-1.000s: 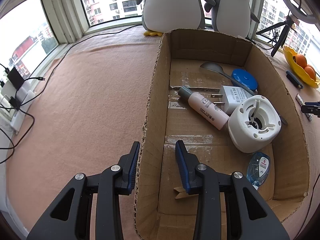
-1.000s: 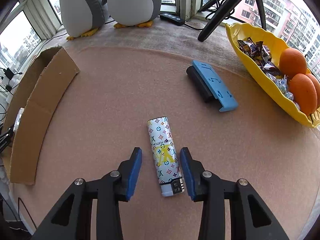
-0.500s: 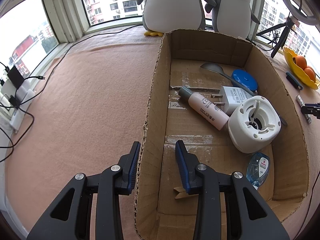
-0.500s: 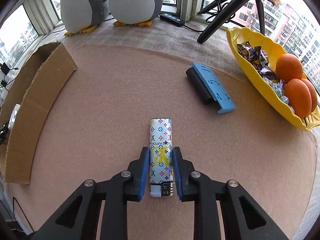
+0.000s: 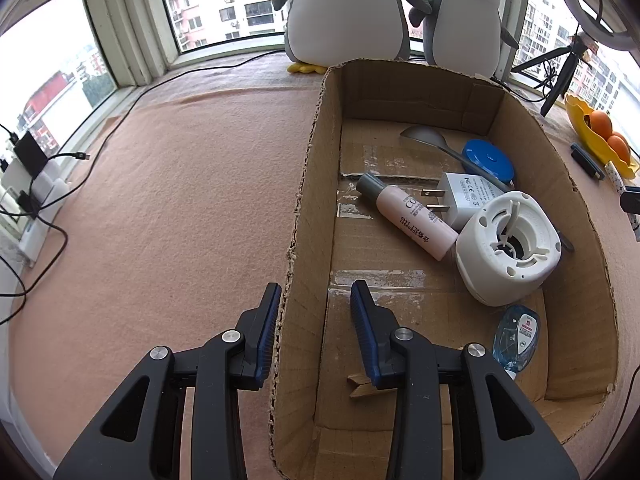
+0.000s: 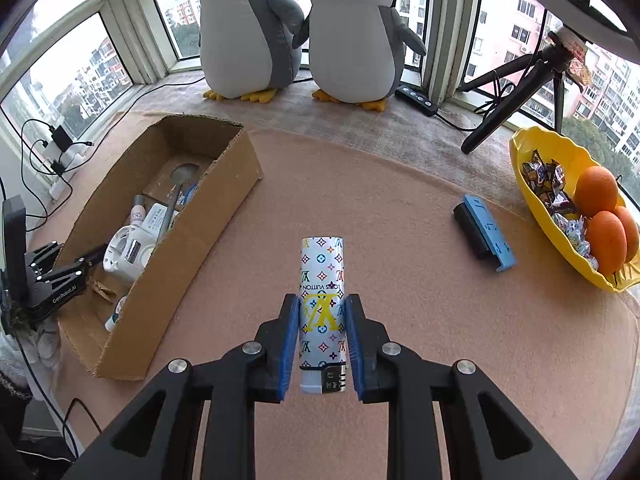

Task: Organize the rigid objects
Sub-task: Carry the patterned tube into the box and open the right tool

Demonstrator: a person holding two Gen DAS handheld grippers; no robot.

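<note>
My right gripper (image 6: 322, 312) is shut on a white lighter with a coloured monogram print (image 6: 322, 280) and holds it above the pink mat. The cardboard box (image 6: 192, 236) lies to its left. In the left wrist view my left gripper (image 5: 314, 312) is open and straddles the box's left wall (image 5: 304, 216). Inside the box lie a pink bottle (image 5: 412, 220), a white charger (image 5: 468, 196), a white round device (image 5: 508, 248), a spoon (image 5: 424, 138), a blue disc (image 5: 488, 160) and a small blue-and-white item (image 5: 518, 332).
A blue and black clip-like object (image 6: 484, 232) lies on the mat to the right. A yellow bowl (image 6: 540, 160) holds oranges and sweets. Two plush penguins (image 6: 304, 32) and a tripod (image 6: 516, 84) stand by the window. Cables and chargers (image 5: 32, 176) lie at the left.
My right gripper closed on the lighter and lifted it off the mat, pulling back so the box comes into view. The left gripper has stayed on the box wall.
</note>
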